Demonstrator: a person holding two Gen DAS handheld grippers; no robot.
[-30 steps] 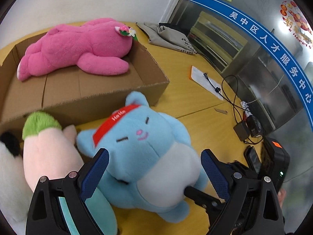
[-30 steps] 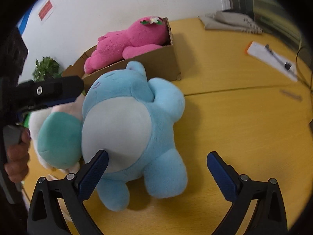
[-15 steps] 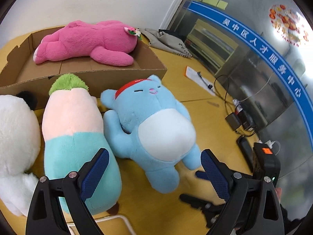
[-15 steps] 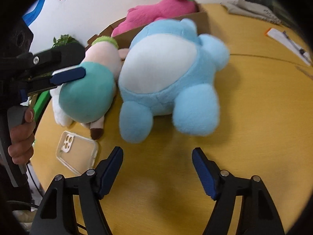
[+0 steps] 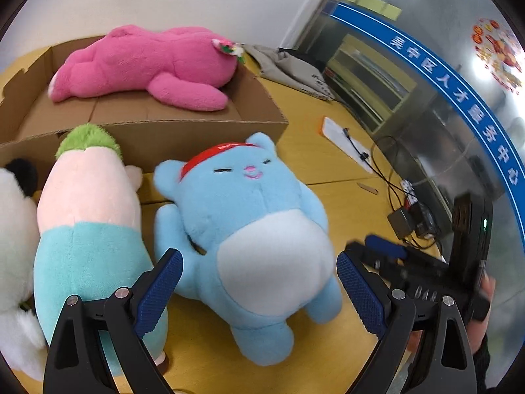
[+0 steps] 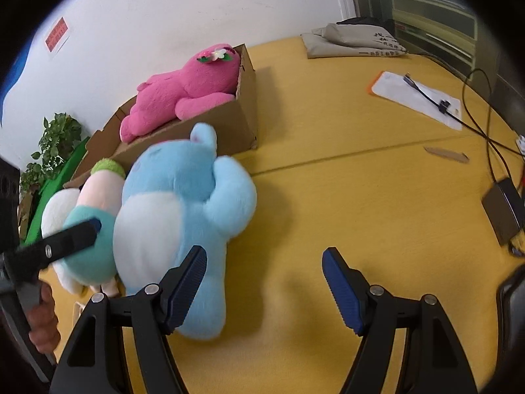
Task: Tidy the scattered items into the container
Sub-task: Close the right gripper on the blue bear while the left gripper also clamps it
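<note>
Both wrist views look steeply down from close by, sharing the blue plush [image 5: 249,229] [image 6: 177,216] and cardboard box [image 5: 203,128] [image 6: 242,111].

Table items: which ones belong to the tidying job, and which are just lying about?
Job:
- box, the container
- pink plush, already in the box
- blue plush, on the table
- radish plush, beside it
- white plush, at the left edge

Lying about:
- grey bag
- notepad
- cables
- charger
- plant
</note>
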